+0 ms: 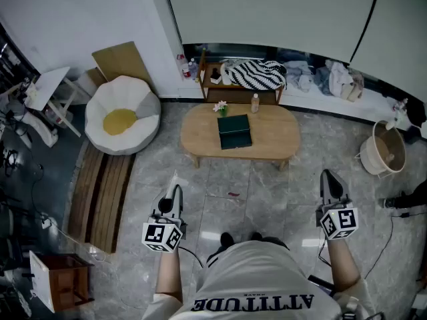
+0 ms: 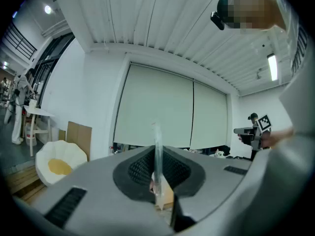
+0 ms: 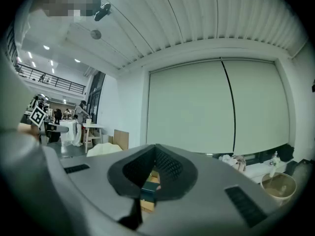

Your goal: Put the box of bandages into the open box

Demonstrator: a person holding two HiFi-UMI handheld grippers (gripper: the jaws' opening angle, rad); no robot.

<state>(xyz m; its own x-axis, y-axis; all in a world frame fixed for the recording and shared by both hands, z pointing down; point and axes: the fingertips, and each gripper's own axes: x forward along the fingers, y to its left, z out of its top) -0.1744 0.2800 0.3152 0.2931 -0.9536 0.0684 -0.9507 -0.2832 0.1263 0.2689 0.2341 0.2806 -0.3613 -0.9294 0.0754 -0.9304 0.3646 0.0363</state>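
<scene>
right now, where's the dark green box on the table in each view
Head view: the dark green box sits mid-frame on the wooden table.
Left gripper view: the box can't be made out; only a sliver of table shows low at centre.
Right gripper view: the box shows low at centre, in the notch between the jaws.
Shared landmark: the cardboard sheet leaning on the wall.

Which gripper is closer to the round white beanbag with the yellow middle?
Left. The left gripper sits right of the round white beanbag, closer to the person; the right gripper is much farther right.
</scene>
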